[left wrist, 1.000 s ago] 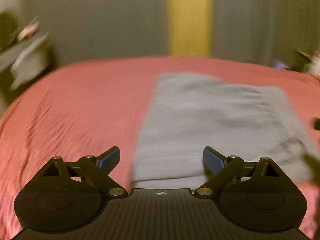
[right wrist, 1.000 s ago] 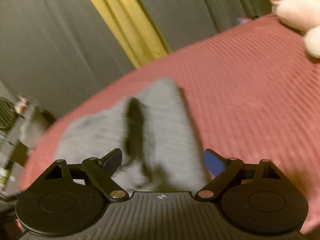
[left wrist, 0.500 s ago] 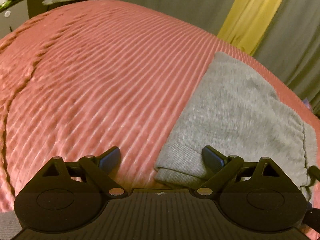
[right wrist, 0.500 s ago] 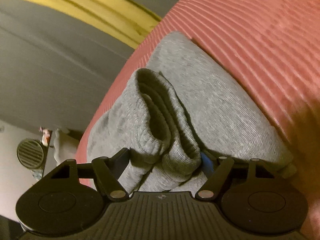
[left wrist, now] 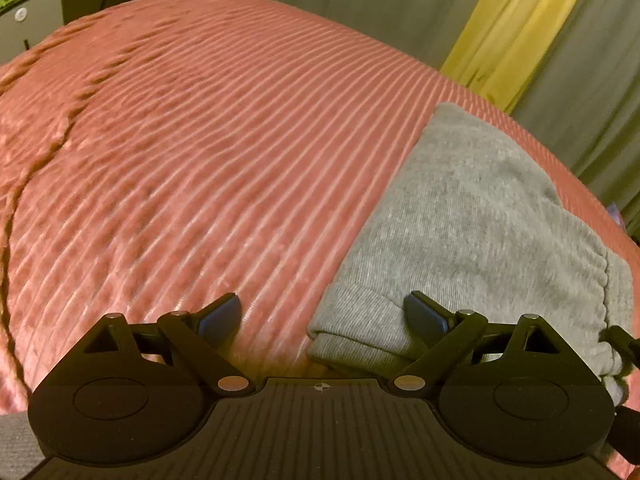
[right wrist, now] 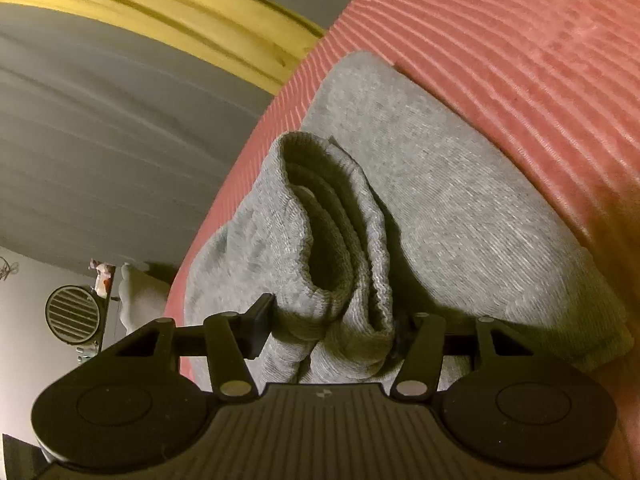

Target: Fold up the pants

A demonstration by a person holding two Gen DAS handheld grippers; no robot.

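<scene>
The grey pants [left wrist: 472,216] lie folded on a ribbed pink bedspread [left wrist: 208,152]. My left gripper [left wrist: 322,316] is open, low over the bed, with the ribbed cuff corner [left wrist: 352,320] between its fingers and the right finger resting on the cloth. My right gripper [right wrist: 332,324] is shut on the bunched ribbed cuffs [right wrist: 340,248] of the pants, which stand up in a fold in front of it. The rest of the pants [right wrist: 460,200] lies flat to the right in that view.
Grey curtains with a yellow strip [left wrist: 516,28] hang behind the bed. A dresser [left wrist: 28,20] stands at the far left. A round vent [right wrist: 72,314] and a small shelf show on the wall beyond the bed edge.
Both grippers came down to the near end of the pants. My right gripper closed further on the cuffs and lifted them a little. My left gripper stayed open at the cuff corner.
</scene>
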